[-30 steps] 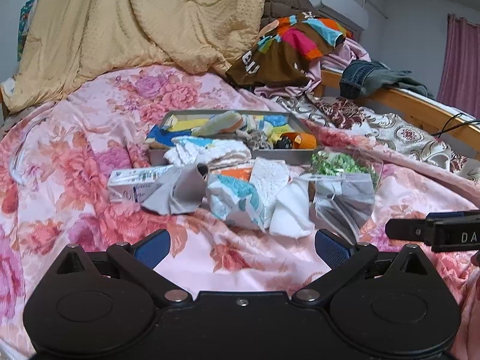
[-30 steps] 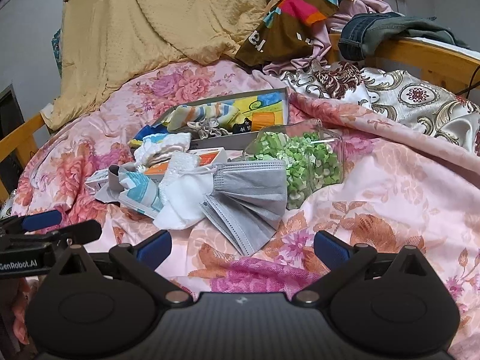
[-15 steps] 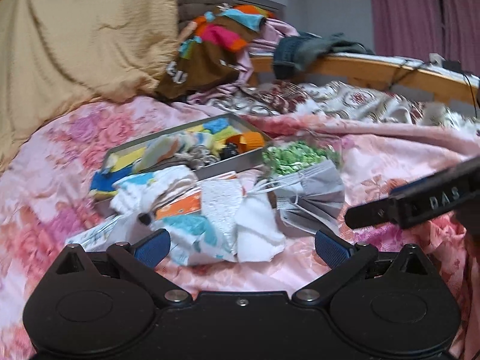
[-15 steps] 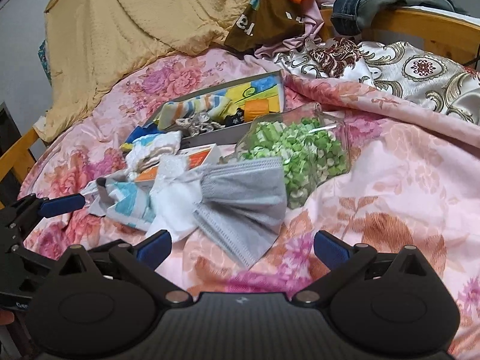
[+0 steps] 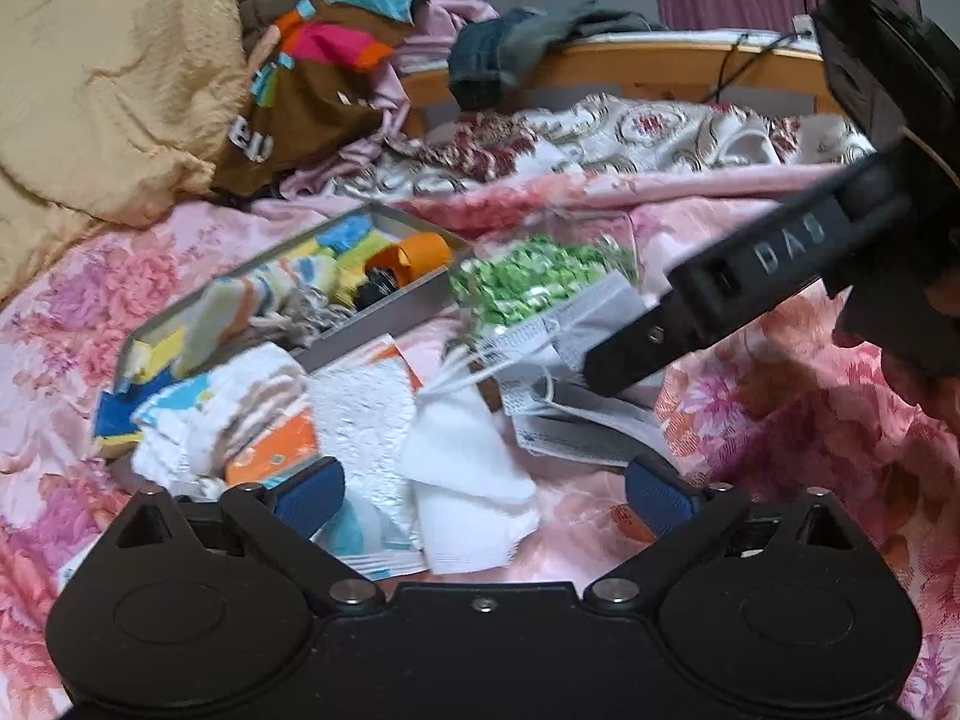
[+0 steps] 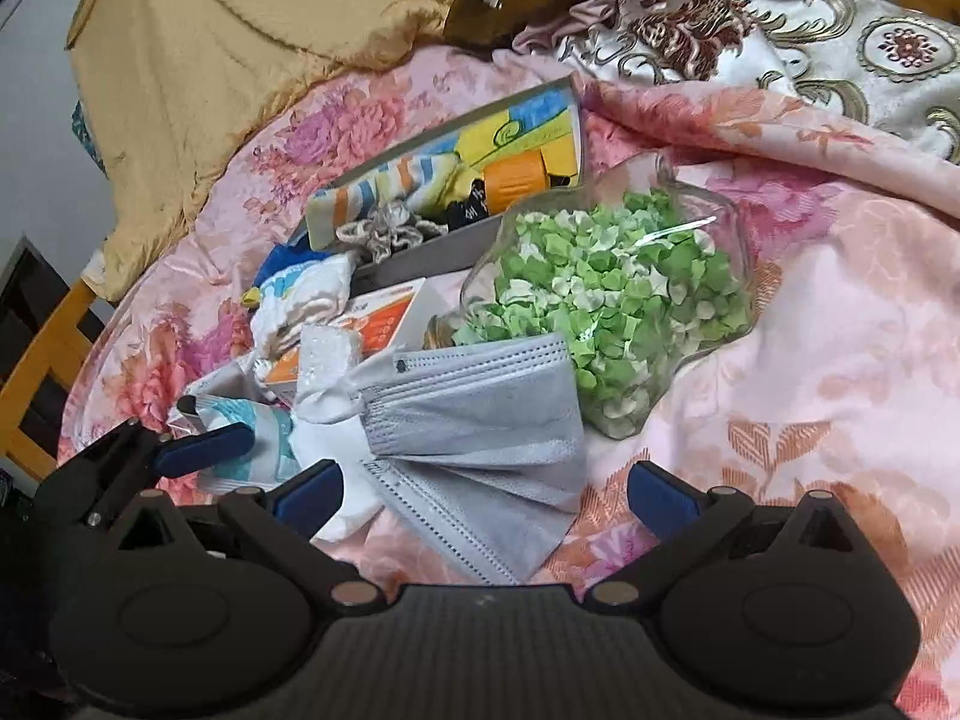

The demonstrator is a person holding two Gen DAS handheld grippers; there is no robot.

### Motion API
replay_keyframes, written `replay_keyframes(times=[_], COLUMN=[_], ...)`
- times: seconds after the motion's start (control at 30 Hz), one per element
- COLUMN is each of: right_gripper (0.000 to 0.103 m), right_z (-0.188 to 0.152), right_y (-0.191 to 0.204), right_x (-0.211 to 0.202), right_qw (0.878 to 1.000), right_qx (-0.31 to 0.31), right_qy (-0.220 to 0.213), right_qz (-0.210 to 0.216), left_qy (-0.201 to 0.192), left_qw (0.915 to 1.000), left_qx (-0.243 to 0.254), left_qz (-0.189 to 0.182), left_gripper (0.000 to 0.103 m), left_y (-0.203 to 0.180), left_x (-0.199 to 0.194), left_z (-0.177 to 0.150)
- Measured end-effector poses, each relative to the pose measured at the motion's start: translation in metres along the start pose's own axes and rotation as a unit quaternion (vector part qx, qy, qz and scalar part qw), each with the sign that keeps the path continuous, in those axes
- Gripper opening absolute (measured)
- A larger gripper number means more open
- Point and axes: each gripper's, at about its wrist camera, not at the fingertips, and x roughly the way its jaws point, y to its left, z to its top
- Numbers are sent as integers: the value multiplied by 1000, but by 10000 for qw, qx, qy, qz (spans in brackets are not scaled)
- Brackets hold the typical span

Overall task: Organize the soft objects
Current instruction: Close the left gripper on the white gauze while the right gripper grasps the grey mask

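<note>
Both grippers over the pile on the bed

Left gripper (image 5: 483,489) closing, nothing gripped; right gripper (image 6: 486,489) wide, empty, over the masks (image 6: 480,414). Stacked masks may separate; the jar (image 6: 606,300) alongside could roll.

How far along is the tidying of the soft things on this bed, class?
Done: a striped sock and a scrunchie already lie in the grey box. In hand: nothing; the left gripper, jaws closing, straddles the white cloth, and the right gripper stands open over the grey masks. Left: those, plus the socks beside the box.
</note>
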Motion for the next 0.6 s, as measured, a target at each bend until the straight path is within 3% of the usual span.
replay_keyframes(times=[0.37,0.6], right_gripper=[102,96], right_z=[-1,-3], right_y=[3,1], right_x=[19,19], right_qw=[9996,9999], right_qx=[-96,-22], right_qy=[253,164], right_qz=[100,42], left_qy=[523,519], left_qw=[9982,9950], left_qx=[-214,-823], left_qz=[176,205], left_gripper=[68,43], left_y=[2,13], left_x=[32,33], left_z=[2,0])
